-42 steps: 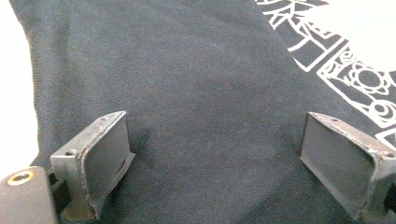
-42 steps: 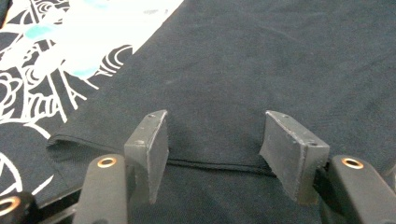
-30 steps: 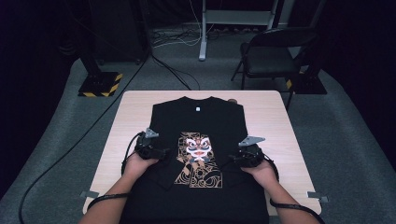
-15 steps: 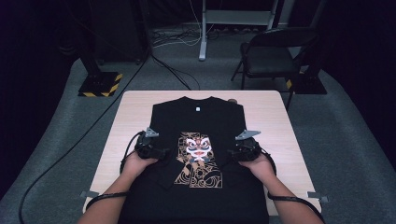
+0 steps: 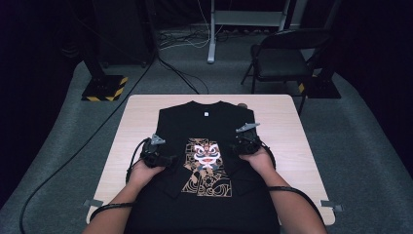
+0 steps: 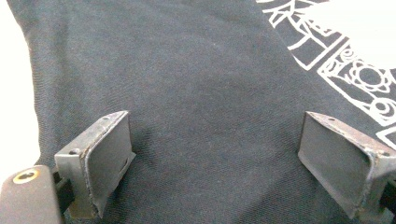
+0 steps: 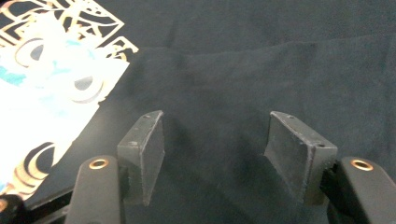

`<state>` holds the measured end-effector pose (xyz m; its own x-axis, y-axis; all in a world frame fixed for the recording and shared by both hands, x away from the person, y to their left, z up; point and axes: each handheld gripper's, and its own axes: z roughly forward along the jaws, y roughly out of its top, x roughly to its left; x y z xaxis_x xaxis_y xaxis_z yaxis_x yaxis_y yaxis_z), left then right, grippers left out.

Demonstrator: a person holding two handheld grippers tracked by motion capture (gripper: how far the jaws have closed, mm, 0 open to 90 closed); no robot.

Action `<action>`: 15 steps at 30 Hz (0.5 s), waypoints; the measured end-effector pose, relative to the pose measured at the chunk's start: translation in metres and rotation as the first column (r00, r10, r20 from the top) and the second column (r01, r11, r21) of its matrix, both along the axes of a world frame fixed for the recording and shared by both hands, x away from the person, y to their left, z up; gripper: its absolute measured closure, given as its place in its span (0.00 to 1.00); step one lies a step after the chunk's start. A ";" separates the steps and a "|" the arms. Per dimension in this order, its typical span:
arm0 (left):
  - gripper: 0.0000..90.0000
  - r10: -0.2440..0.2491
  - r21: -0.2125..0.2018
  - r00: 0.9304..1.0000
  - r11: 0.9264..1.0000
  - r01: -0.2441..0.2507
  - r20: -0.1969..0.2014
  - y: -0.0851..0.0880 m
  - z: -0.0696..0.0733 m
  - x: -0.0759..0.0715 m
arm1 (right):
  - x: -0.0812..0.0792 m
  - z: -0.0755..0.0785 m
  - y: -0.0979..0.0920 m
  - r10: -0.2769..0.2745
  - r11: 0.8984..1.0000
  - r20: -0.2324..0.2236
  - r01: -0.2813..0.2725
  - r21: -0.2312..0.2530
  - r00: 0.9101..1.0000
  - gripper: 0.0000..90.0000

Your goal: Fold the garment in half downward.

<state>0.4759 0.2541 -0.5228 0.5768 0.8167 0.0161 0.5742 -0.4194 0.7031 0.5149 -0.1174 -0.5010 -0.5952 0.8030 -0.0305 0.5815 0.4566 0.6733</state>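
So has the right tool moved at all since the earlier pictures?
Yes. In the high view the right tool has slid away from the person, up along the black T-shirt, and now sits higher beside the printed design.

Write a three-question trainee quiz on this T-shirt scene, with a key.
1. True or false: the black T-shirt lies with its collar toward the far edge of the table.
2. Multiple choice: the fingers of the left gripper are (A) spread open with flat cloth between them, (B) clamped on a sleeve, (C) holding a hanger.
3. Fill in: in the high view, the right gripper sits on the shirt just to the ______ of the printed design.

Key: 1 true. 2 A. 3 right.
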 end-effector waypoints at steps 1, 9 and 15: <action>0.11 -0.001 0.001 1.000 1.000 0.001 -0.002 0.000 0.000 -0.001 | 0.002 -0.001 0.001 -0.004 1.000 -0.003 0.004 -0.005 1.000 0.40; 0.11 0.003 0.006 1.000 1.000 -0.003 -0.005 0.001 0.000 -0.005 | 0.010 -0.008 0.002 -0.030 0.999 -0.023 0.030 -0.012 0.999 0.40; 0.11 0.037 0.011 0.999 0.999 -0.037 -0.011 -0.003 0.001 -0.007 | 0.011 -0.010 -0.001 -0.041 0.999 -0.035 0.042 0.015 0.999 0.40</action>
